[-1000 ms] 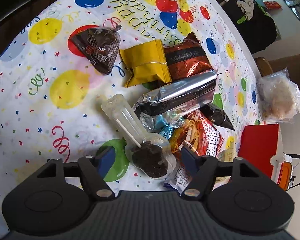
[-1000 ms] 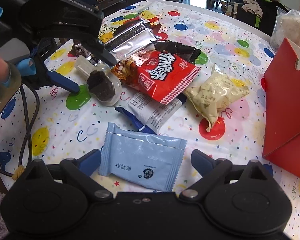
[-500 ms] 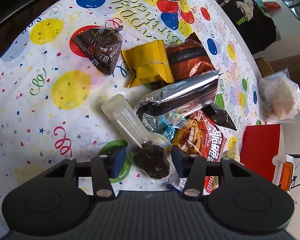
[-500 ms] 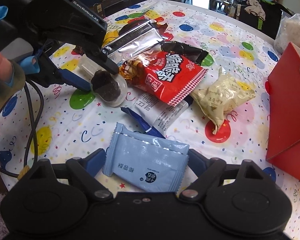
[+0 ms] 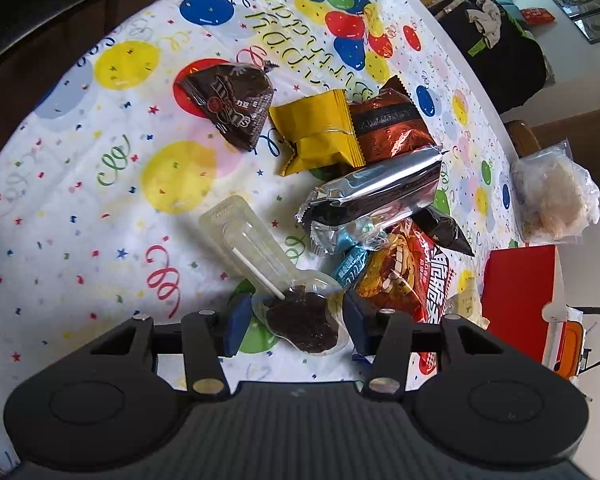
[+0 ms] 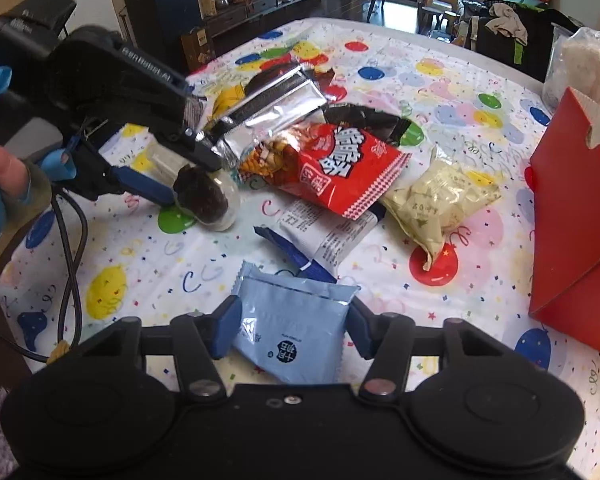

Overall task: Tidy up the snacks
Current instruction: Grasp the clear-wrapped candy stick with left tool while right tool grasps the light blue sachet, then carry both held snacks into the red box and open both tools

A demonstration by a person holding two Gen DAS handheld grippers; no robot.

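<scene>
Right, left wrist view: the left gripper [image 5: 296,320] has just closed in and its blue pads pinch the round end of the clear lollipop pack [image 5: 302,322], dark chocolate head between them, stick end pointing away up the balloon tablecloth [image 5: 72,184]. Left of the pack the cloth is bare all the way to the table's curved edge, so plenty of room on that side. On the right it's tight: the red snack bag [image 5: 404,280] sits just beside the right pad, with the silver foil pack [image 5: 374,196], yellow packet [image 5: 318,132] and brown triangular bag [image 5: 232,104] piled further out; the red box [image 5: 518,284] stands near the far right edge. Right wrist view: the right gripper [image 6: 290,332] has just been closing, and the pads now squeeze the light blue sachet [image 6: 292,328] by its side edges, the sachet buckled between them. Ahead of it lies a white-and-navy wrapper [image 6: 328,236], then the red snack bag and a pale yellow pouch [image 6: 440,200]. Open cloth lies to the left of the sachet, toward the near table edge. The red box walls off the right side. The left gripper shows at upper left, clamped on the lollipop pack, which is tipped up off the cloth.
</scene>
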